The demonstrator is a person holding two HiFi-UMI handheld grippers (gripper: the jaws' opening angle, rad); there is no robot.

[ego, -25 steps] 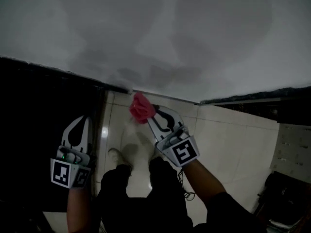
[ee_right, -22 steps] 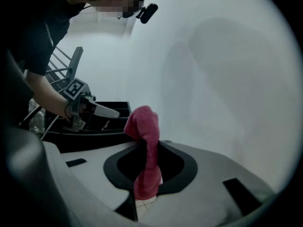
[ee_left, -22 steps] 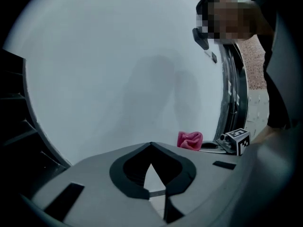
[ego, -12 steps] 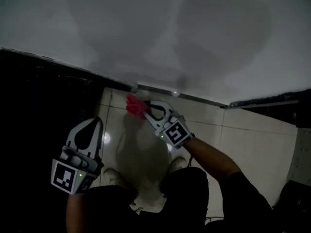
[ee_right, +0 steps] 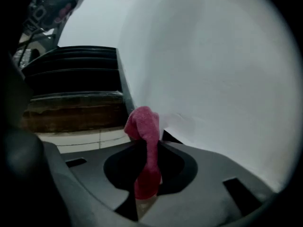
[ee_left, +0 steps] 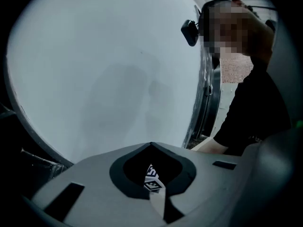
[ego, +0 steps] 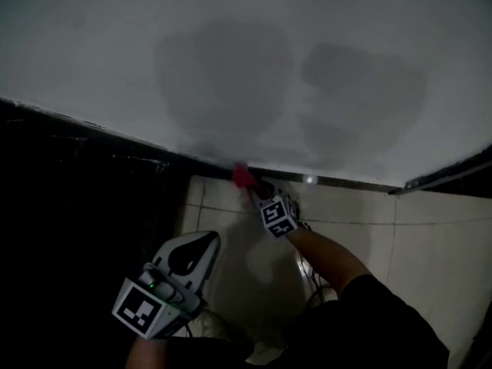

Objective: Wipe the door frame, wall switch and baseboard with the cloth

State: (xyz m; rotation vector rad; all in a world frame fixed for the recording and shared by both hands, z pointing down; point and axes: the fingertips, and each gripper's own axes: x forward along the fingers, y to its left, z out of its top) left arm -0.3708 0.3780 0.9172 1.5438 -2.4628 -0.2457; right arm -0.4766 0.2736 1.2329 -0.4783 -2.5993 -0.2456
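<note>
Head view: a white wall (ego: 246,52) fills the upper frame, with a dark baseboard (ego: 346,181) running across its foot and pale floor tiles (ego: 430,237) below. The right gripper (ego: 260,193) sits just below centre, its forearm reaching up from the lower right with the wrist straight and the tips aimed at the baseboard. The pink cloth (ego: 243,176) at its tips lies against the baseboard, right where the wall meets it. The left gripper (ego: 207,241) hangs at lower left, well apart from the wall, pointing up and right. Left gripper view: the jaws meet at their tips with nothing held, the wall fills most of the frame, and a person's dark sleeve (ee_left: 255,108) is at the right edge. Right gripper view: the jaws are clamped on the cloth, which runs down between them and bunches above the tips at lower centre, touching the foot of the wall; floor tiles show at lower left
</note>
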